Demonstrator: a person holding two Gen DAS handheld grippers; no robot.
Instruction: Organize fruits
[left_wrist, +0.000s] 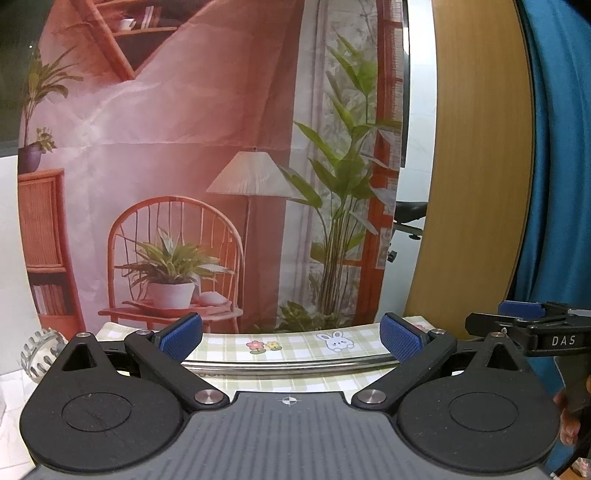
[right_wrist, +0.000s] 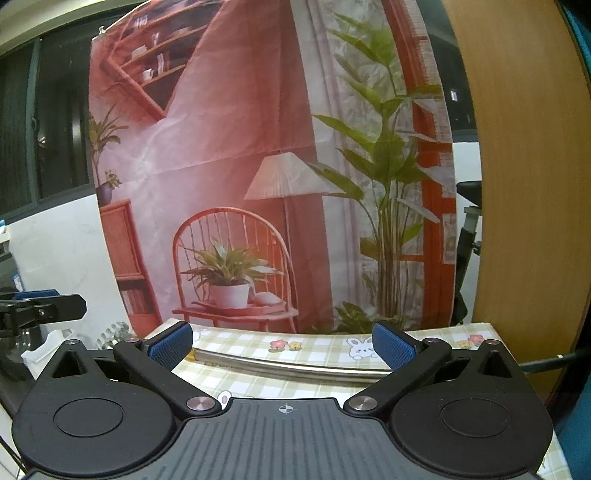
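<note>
No fruit shows in either view. My left gripper (left_wrist: 291, 338) is open above a green checked tablecloth (left_wrist: 295, 341), its blue pads (left_wrist: 181, 336) wide apart with nothing between them. My right gripper (right_wrist: 282, 347) is open too, over the same checked tablecloth (right_wrist: 317, 345). A curved metal rim (left_wrist: 288, 363) lies just beyond the left fingers, and the metal rim (right_wrist: 295, 365) runs across the right wrist view as well. The right gripper (left_wrist: 524, 314) appears at the right edge of the left wrist view; the left gripper (right_wrist: 37, 306) appears at the left edge of the right one.
A printed backdrop (left_wrist: 207, 166) of a chair, lamp and plants hangs behind the table. A wooden panel (left_wrist: 476, 166) and blue fabric (left_wrist: 557, 147) stand at the right. A clear ribbed glass object (left_wrist: 38, 352) sits at the left. A hand (left_wrist: 567, 413) holds the right gripper.
</note>
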